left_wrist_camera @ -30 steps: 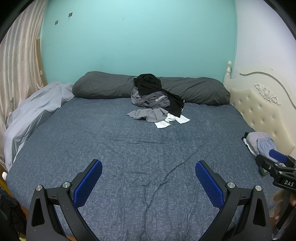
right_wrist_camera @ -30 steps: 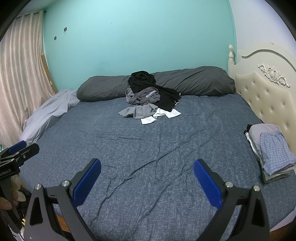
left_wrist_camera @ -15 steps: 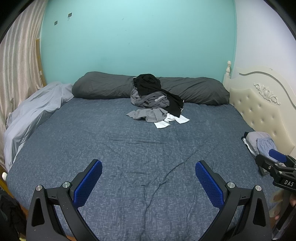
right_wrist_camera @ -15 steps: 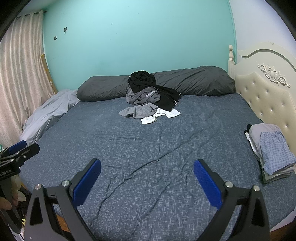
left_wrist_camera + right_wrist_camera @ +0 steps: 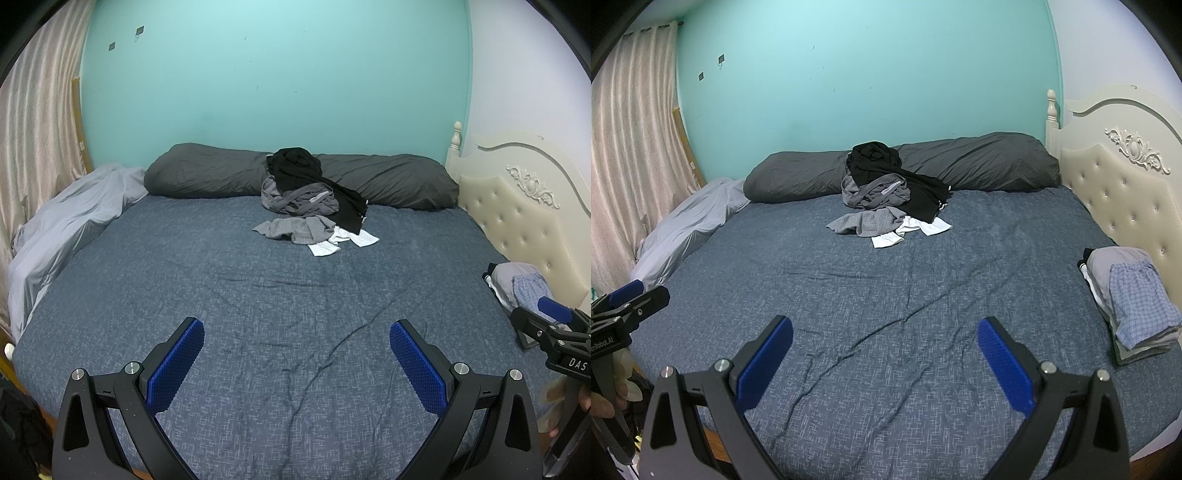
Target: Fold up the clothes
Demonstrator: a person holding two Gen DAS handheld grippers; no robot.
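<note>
A heap of unfolded clothes (image 5: 310,201) (image 5: 886,199), black, grey and white, lies at the far middle of the bed against a long dark pillow. A stack of folded clothes (image 5: 1134,306) (image 5: 517,284) with a blue checked piece on top sits at the bed's right edge by the headboard. My left gripper (image 5: 295,363) hovers open over the near part of the bed, nothing between its blue pads. My right gripper (image 5: 884,362) is likewise open and empty, held beside it. Each gripper shows at the edge of the other's view.
The blue-grey bedsheet (image 5: 258,314) is wrinkled but bare between the grippers and the heap. A dark long pillow (image 5: 229,181) lines the teal wall. A light grey duvet (image 5: 66,229) is bunched along the left, by a curtain. A cream padded headboard (image 5: 1123,199) stands on the right.
</note>
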